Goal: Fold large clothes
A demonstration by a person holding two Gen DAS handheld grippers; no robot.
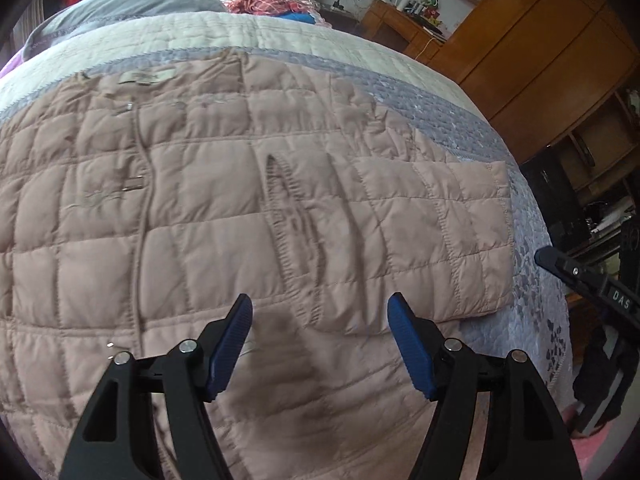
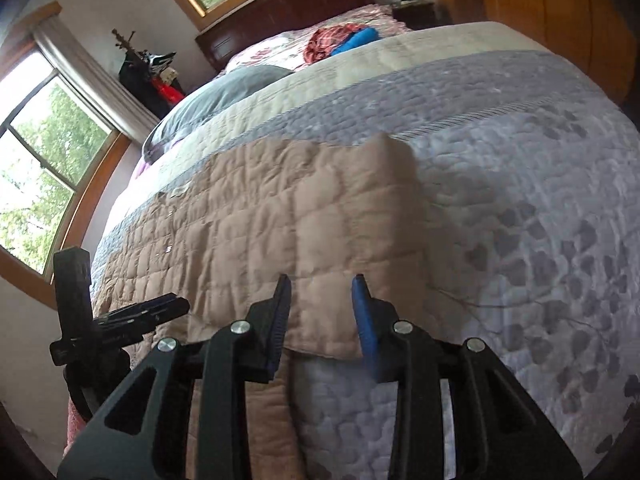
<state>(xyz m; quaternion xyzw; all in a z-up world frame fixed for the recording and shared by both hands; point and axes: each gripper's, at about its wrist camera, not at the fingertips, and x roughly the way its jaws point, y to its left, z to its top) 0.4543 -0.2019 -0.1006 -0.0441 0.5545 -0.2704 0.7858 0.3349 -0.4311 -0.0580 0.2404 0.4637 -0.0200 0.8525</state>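
Observation:
A large beige quilted jacket (image 1: 200, 200) lies flat on the bed, front up, with its zipper line running down the left part. One sleeve (image 1: 460, 232) is folded across to the right. My left gripper (image 1: 320, 300) hovers open over the jacket's lower middle, nothing between its blue pads. My right gripper (image 2: 321, 280) stands open just above the near edge of the sleeve (image 2: 340, 240), the pads apart and not pressing the cloth. The right gripper's finger (image 1: 576, 276) shows at the right edge of the left wrist view. The left gripper (image 2: 160, 308) shows at the left of the right wrist view.
The jacket rests on a lavender quilt (image 2: 520, 200) with a leaf print. A grey pillow (image 1: 132, 4) and a heap of red and blue clothes (image 1: 260, 2) lie at the bed's far end. Wooden wardrobes (image 1: 540, 40) stand to the right, windows (image 2: 40, 160) to the left.

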